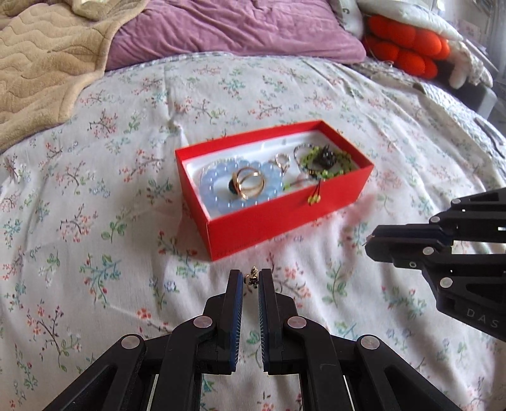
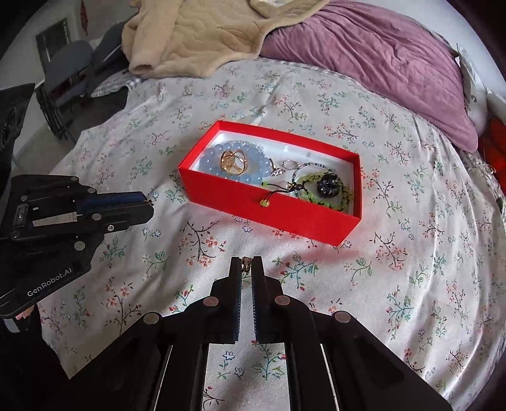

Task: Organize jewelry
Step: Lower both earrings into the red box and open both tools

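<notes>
A red open box (image 1: 284, 218) (image 2: 278, 211) lies on the floral bedspread. It holds a pale blue bead bracelet (image 1: 221, 202) (image 2: 215, 156), a gold ring (image 1: 249, 185) (image 2: 232, 162), a silver ring (image 1: 281, 161), a green bead bracelet (image 1: 329, 164) (image 2: 319, 197) and a dark charm (image 2: 329, 186). My left gripper (image 1: 251, 279) is shut on a small gold earring (image 1: 252, 276) just short of the box. My right gripper (image 2: 247, 265) is shut on another small gold earring (image 2: 246, 265) in front of the box. Each gripper also shows in the other's view (image 1: 370, 240) (image 2: 148, 202).
A purple pillow (image 1: 234, 28) (image 2: 373, 57) and a beige blanket (image 1: 41, 63) (image 2: 202, 34) lie at the head of the bed. An orange plush toy (image 1: 408, 44) sits at the far right. Dark chairs (image 2: 69, 69) stand beyond the bed's left edge.
</notes>
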Tool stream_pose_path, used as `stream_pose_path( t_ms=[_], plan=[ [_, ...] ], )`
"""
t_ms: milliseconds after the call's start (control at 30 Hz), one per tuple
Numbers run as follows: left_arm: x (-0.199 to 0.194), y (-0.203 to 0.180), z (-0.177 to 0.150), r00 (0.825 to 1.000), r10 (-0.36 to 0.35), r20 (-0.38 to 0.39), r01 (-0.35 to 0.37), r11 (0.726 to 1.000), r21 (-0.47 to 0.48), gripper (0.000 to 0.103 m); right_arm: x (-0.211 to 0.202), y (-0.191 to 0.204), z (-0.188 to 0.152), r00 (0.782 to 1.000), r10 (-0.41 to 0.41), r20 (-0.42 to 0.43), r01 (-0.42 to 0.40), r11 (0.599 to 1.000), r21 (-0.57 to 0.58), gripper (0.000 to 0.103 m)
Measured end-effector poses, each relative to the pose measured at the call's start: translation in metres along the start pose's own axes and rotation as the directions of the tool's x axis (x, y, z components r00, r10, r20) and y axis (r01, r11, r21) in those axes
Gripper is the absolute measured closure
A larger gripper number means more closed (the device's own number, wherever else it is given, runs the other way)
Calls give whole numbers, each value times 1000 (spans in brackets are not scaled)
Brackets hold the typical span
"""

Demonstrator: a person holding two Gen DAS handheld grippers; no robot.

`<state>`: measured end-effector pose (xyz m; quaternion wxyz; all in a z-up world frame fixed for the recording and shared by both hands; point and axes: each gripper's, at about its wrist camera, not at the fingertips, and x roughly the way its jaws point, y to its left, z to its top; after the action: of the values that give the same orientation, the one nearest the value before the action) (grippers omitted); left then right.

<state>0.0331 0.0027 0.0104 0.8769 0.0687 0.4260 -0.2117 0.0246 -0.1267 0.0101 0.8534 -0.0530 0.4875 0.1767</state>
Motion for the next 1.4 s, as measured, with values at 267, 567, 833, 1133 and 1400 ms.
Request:
stream_pose_path(
  t_ms=[267,567,833,1133,1400],
  plan=[
    [-1,-5,29,999,-3,44,5,999,-38,98,-15,-18,17,999,-29,44,26,997,77,97],
    [15,-9,55,998,7,62,0,995,-102,98,-17,-43,36,995,-53,83,36,980,196,97],
    [38,-8,70,998,37,57,-28,988,-150,98,-3,-66,51,993,-67,96,35,953,300,97],
    [63,-1,82,994,96,58,-86,983,-162,98,16,-77,61,994,-68,90,33,941,337,97],
    [80,6,85,993,115,40,-105,974,-200,98,30,-83,68,993,-86,85,51,936,350,97]
  ],
)
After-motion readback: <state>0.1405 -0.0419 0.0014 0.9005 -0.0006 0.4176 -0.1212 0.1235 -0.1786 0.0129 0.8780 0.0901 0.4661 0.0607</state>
